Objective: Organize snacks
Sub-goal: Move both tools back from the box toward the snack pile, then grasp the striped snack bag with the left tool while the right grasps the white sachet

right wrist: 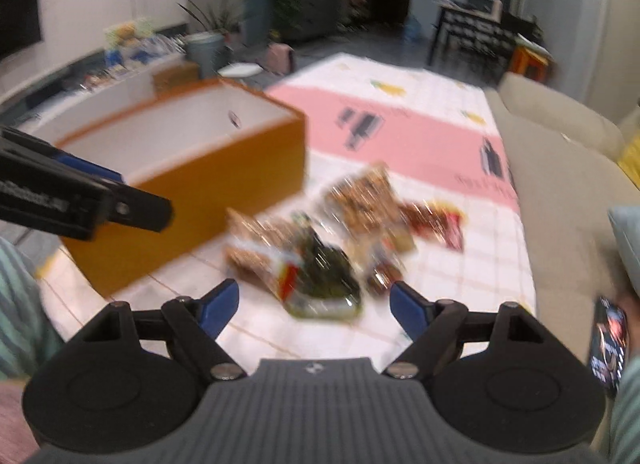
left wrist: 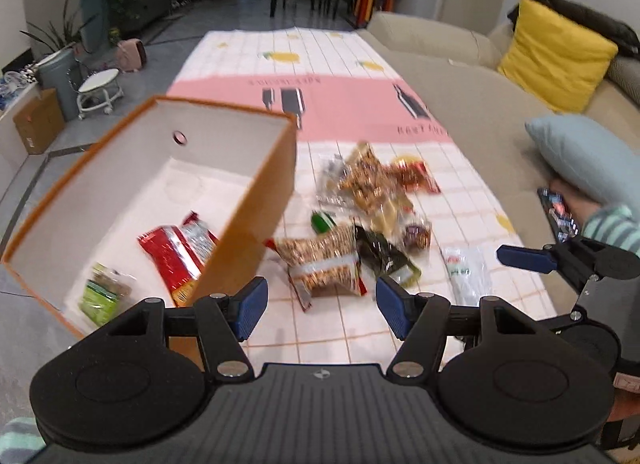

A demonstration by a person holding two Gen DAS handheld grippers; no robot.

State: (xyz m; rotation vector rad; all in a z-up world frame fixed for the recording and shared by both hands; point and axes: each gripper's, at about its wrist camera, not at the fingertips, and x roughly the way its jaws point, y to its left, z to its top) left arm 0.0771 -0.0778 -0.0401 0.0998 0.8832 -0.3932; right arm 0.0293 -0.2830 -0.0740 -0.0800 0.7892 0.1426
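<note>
An orange box (left wrist: 256, 200) with a white inside stands on the left of the table. It holds a red packet (left wrist: 172, 260) and a green packet (left wrist: 102, 296). A pile of snack packets (left wrist: 360, 200) lies on the tablecloth to its right, with a brown nut packet (left wrist: 324, 264) and a dark green packet (left wrist: 384, 256) nearest. My left gripper (left wrist: 320, 304) is open and empty just short of the nut packet. My right gripper (right wrist: 314, 306) is open and empty just short of the dark green packet (right wrist: 324, 280). The box (right wrist: 208, 168) shows at left in that blurred view.
A beige sofa (left wrist: 480, 104) with a yellow cushion (left wrist: 556, 52) and a blue cushion (left wrist: 584, 156) runs along the right of the table. A white packet (left wrist: 466, 272) lies near the table's right edge. A phone (right wrist: 610, 340) is at the far right.
</note>
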